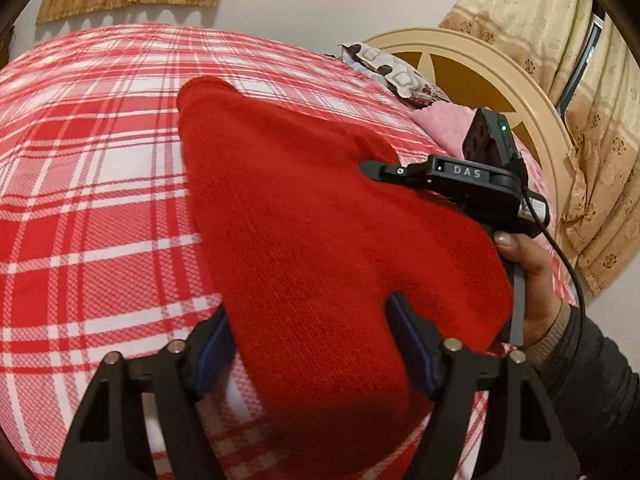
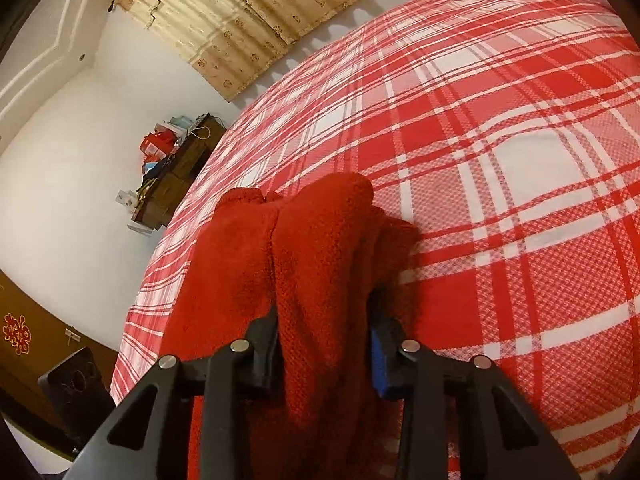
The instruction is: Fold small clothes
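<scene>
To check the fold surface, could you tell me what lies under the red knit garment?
The red knit garment lies on the red-and-white plaid bedsheet. Whatever is directly beneath it is covered.

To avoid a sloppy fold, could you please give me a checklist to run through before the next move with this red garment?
1. Red knit garment between the left gripper fingers: ok.
2. Left pads pressing the cloth: cannot tell.
3. Right gripper closed on cloth: ok.
4. Garment flat on the plaid bedspread: not ok, bunched at the right gripper.
5. Right gripper's cable apart from the cloth: ok.
</scene>
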Tool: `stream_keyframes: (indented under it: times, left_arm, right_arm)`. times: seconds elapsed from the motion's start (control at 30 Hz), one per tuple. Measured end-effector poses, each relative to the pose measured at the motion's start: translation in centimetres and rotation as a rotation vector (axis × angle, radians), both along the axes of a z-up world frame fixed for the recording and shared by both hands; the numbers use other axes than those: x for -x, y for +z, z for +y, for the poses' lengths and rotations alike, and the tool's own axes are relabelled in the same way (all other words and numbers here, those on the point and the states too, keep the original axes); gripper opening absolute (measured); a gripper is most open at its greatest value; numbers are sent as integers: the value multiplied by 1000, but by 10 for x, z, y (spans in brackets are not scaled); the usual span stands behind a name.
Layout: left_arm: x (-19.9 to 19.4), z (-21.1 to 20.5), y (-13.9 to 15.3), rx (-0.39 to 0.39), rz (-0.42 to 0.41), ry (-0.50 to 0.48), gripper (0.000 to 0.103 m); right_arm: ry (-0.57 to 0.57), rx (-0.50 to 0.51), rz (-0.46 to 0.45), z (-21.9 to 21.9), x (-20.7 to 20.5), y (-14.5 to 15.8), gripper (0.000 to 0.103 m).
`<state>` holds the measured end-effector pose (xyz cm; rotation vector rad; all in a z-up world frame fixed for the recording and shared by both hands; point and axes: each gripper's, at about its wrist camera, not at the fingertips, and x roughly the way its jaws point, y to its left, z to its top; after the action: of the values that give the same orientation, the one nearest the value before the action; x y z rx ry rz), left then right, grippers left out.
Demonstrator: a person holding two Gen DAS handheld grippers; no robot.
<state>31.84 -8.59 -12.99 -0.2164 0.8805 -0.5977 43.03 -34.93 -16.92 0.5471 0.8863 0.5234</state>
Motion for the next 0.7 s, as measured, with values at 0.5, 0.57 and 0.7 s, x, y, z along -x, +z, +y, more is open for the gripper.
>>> stream_keyframes:
  times: [0.5, 0.57, 0.7]
  left_arm:
    - [24, -1, 20, -60, -30, 36, 43]
    - [28, 1, 25, -62, -41, 33, 42]
    - [42, 9, 35, -72, -65, 27, 41]
  right_arm:
    - [-9, 10, -54, 15, 21, 13, 28]
    - [-7, -7, -60, 17, 27, 16, 28]
    - [7, -30, -78, 27, 43, 23, 28]
